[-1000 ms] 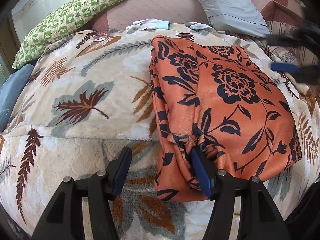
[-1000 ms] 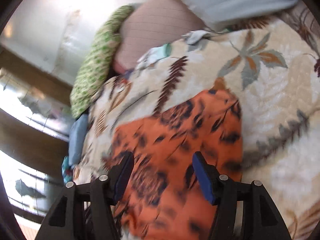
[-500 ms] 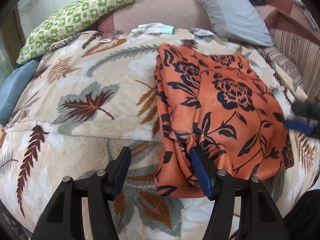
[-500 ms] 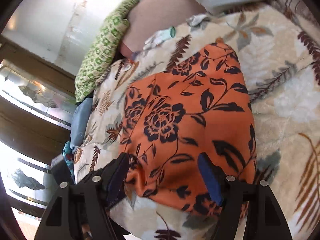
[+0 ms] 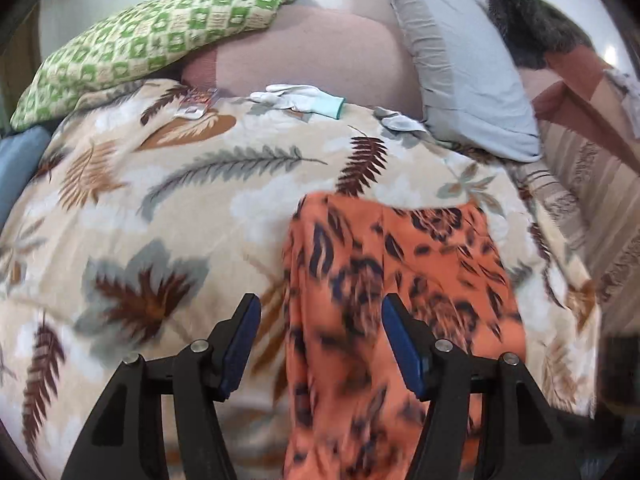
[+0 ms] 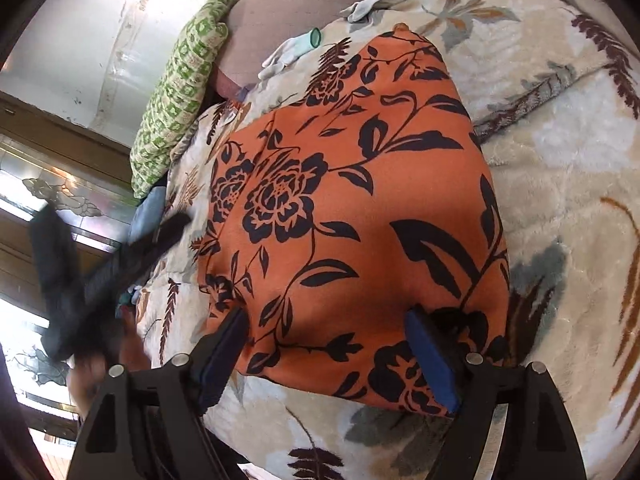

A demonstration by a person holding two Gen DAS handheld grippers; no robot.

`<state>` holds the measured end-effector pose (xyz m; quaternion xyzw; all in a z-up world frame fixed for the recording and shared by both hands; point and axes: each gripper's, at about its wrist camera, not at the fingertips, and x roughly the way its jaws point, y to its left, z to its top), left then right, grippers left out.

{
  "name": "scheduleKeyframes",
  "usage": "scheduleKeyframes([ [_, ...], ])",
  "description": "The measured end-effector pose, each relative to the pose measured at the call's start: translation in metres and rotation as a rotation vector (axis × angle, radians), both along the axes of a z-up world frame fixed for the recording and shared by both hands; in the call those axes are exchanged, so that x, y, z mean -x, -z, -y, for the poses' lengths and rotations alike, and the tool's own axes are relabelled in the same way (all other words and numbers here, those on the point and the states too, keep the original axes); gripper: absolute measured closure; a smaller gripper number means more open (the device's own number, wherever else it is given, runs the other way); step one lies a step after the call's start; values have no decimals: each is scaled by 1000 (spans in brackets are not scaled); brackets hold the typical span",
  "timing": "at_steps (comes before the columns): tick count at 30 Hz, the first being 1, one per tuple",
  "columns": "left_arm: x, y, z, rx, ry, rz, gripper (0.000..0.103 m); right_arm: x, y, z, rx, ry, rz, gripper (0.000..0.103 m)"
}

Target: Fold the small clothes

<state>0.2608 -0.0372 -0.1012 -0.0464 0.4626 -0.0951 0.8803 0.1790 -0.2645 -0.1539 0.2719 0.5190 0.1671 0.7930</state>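
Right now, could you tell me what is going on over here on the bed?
A person is folding an orange floral garment on a leaf-patterned blanket, with a hand-held gripper in each hand. The garment lies folded into a compact block. The left hand-held gripper is open above the garment's left edge, gripping nothing. The right hand-held gripper is open too, its blue pads over the near edge of the cloth. White gloves and pillows lie at the head of the bed.

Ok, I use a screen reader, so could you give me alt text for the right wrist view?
A folded orange garment with a dark floral print lies on a leaf-patterned blanket, with the open right gripper poised over its near edge. Behind it are a white glove and a green checked pillow; the left gripper blurs past on the left.
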Motion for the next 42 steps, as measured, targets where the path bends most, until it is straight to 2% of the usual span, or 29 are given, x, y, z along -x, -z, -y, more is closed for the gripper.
scheduleKeyframes([
  [1,-7,5,6,-40,2,-5,39,2,-1,0,0,-8,5,20],
  [3,-25,33,20,-218,1,-84,37,6,-1,7,-3,-17,13,20],
  [4,-29,42,20,-238,10,-104,37,7,-2,8,-5,-18,14,20],
  [6,-26,43,16,-232,4,-75,36,12,-9,11,-15,-15,35,20],
  [9,-7,20,10,-189,-6,-27,37,21,-22,13,-25,-13,90,20],
  [13,50,-12,8,-82,76,23,37,24,-18,23,-21,21,82,20],
  [15,73,-14,17,-83,136,21,37,28,-16,29,-52,48,82,20],
  [17,86,-2,31,-122,176,-13,36,33,-17,34,-62,67,89,20],
  [18,87,9,37,-197,165,-42,36,35,-16,35,-63,72,90,20],
  [20,87,26,29,-309,65,-91,36,38,-14,37,-62,77,83,20],
  [21,88,32,18,-293,10,-121,34,40,-14,37,-62,80,82,20],
  [23,98,38,-9,-186,-79,-172,34,42,-16,38,-67,79,90,20],
  [27,113,14,-11,-145,-101,-123,34,42,-16,41,-71,79,97,20],
  [30,110,-10,-8,-61,-79,-48,34,39,-17,43,-88,77,107,20],
  [32,104,-7,-2,-96,-64,-54,34,37,-13,42,-102,65,97,20],
  [33,98,4,0,-138,-58,-97,34,33,-5,42,-115,59,72,20],
  [34,94,24,-2,-215,-79,-174,33,32,1,43,-122,63,50,20],
  [35,95,37,-11,-200,-102,-214,32,31,8,47,-138,80,26,20],
  [37,97,38,-27,-115,-150,-221,32,33,5,52,-187,94,32,20],
  [38,100,33,-29,-89,-160,-209,32,35,1,52,-181,94,46,20],
  [42,105,7,-18,-99,-120,-104,32,37,-19,48,-187,72,117,20],
])
